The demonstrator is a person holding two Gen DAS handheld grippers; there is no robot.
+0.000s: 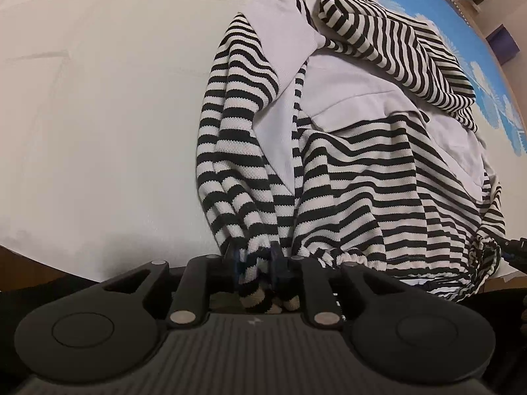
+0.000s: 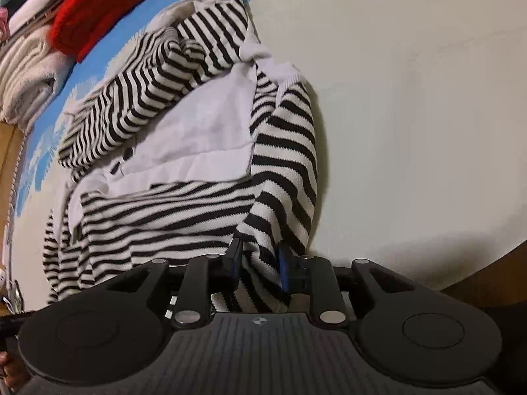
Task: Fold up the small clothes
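A black-and-white striped top with white panels (image 1: 355,171) lies crumpled on a cream cloth with a blue pattern (image 1: 98,115). My left gripper (image 1: 257,260) is shut on the striped hem at its near left corner, and bunched fabric hangs through the jaws. The other gripper's tip (image 1: 513,247) shows at the far right edge of this view, at the hem. In the right wrist view the same top (image 2: 184,177) spreads to the left. My right gripper (image 2: 258,256) is shut on the striped fabric at the near edge.
Folded clothes are stacked at the upper left of the right wrist view: a red knit (image 2: 105,10) and a cream fleece (image 2: 29,75). The wooden table edge (image 2: 8,164) shows at the left. A purple box (image 1: 502,42) stands beyond the cloth.
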